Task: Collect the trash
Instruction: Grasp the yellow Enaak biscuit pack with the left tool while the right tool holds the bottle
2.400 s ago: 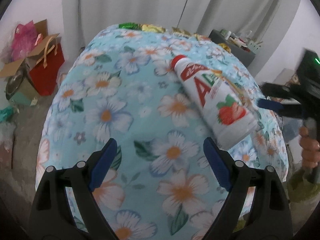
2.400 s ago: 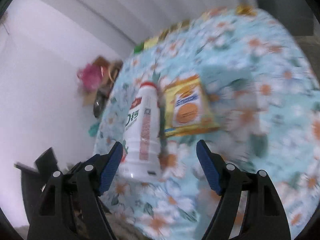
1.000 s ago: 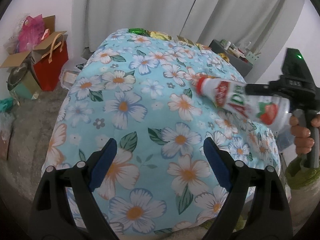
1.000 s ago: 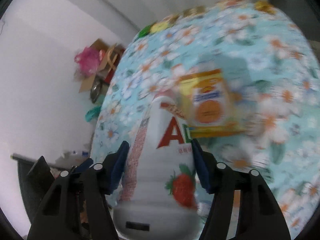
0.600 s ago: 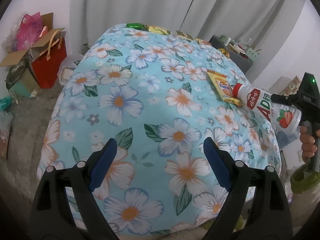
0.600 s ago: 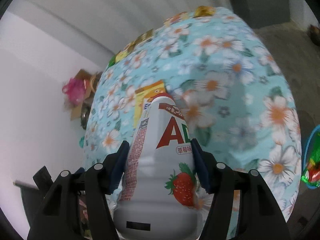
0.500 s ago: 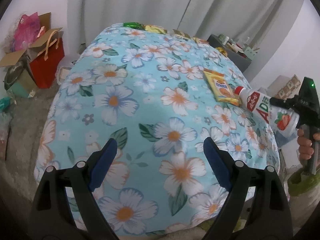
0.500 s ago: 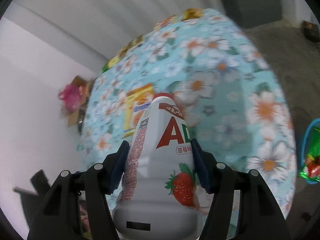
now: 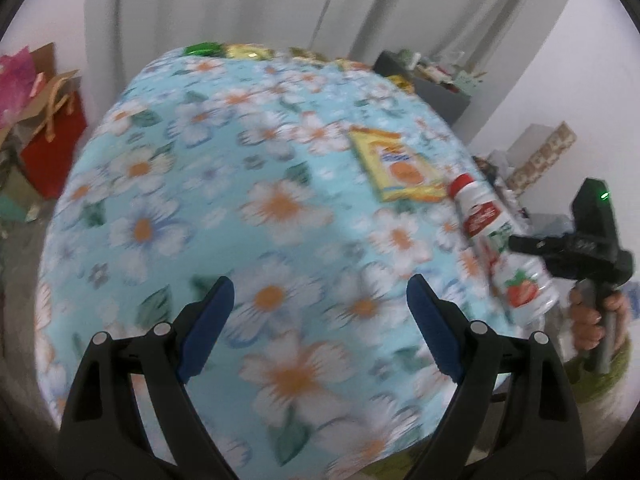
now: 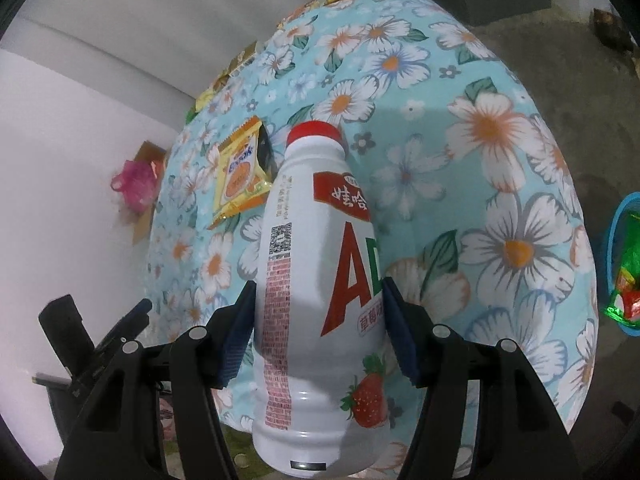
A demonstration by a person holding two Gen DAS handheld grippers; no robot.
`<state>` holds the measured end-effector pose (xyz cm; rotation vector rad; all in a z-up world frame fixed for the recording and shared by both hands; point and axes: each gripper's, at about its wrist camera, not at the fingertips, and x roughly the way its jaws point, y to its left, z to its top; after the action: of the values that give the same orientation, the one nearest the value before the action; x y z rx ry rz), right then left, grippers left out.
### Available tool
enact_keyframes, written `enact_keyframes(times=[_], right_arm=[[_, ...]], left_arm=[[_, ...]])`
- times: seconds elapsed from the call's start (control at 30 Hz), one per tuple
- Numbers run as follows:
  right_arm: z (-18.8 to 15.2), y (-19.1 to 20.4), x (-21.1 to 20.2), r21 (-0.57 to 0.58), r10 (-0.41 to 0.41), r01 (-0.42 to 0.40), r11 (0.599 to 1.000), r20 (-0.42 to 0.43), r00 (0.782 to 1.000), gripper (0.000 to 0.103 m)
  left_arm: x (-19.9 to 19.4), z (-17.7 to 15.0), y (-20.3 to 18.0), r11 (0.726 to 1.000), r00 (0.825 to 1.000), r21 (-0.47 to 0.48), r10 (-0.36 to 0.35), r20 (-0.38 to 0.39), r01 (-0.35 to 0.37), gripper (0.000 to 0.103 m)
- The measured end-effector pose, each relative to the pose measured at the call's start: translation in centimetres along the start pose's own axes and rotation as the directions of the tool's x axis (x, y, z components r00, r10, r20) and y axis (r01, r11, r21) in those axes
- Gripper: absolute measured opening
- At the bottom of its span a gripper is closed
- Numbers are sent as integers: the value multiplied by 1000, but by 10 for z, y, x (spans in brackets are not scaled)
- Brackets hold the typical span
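bottle: white strawberry drink bottle (image 10: 320, 280), red cap, held above the floral surface (image 10: 500, 160)
right gripper (image 10: 320, 332): clamped on the bottle's body
left gripper (image 9: 320, 320): jaws apart, empty
wrapper: yellow snack packet (image 10: 240, 172) lying on the surface

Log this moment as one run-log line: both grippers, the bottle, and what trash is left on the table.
right gripper: shut on white bottle | left gripper: open, empty | yellow snack packet: on floral tablecloth

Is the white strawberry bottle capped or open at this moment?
Capped. The white bottle, clamped in the right tongs, has its red cap seated on the neck in both views.
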<state>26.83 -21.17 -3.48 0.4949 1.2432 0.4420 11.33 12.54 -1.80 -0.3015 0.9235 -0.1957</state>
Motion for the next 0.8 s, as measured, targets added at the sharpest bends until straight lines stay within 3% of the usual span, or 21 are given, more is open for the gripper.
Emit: enact_keyframes(times=[0.2, 0.33, 0.4, 0.43, 0.47, 0.57, 0.63, 0.67, 0.7, 0.8], right_arm=[[-4, 0, 11, 9, 35, -35, 999, -8, 999, 60], [-6, -2, 11, 18, 49, -49, 999, -2, 999, 60], [-7, -5, 12, 27, 63, -63, 998, -8, 998, 60], [-7, -6, 12, 31, 69, -69, 997, -8, 998, 60], [-7, -7, 12, 34, 73, -72, 997, -7, 997, 60], [-7, -9, 12, 43, 86, -86, 995, -3, 996, 60], [-8, -10, 12, 49, 92, -92, 995, 0, 996, 60], [-9, -10, 12, 51, 95, -95, 994, 1, 995, 60], [-9, -11, 12, 54, 100, -100, 994, 2, 995, 60], [-10, -11, 13, 57, 107, -107, 993, 5, 994, 60]], left_arm=[[25, 35, -14, 986, 987, -57, -160, -12, 159, 77], [64, 58, -11, 937, 948, -201, -307, -81, 287, 64], [91, 68, -5, 908, 933, -294, -343, -109, 299, 56], [100, 72, -4, 905, 934, -314, -338, -118, 288, 53], [112, 78, -5, 920, 946, -310, -294, -137, 241, 52], [135, 86, -16, 967, 971, -222, -167, -171, 127, 41], [140, 89, -22, 979, 979, -181, -126, -157, 97, 32], [142, 89, -26, 983, 982, -162, -116, -152, 91, 27], [143, 90, -25, 983, 981, -159, -119, -154, 94, 14], [141, 89, -22, 979, 981, -170, -136, -141, 111, 6]])
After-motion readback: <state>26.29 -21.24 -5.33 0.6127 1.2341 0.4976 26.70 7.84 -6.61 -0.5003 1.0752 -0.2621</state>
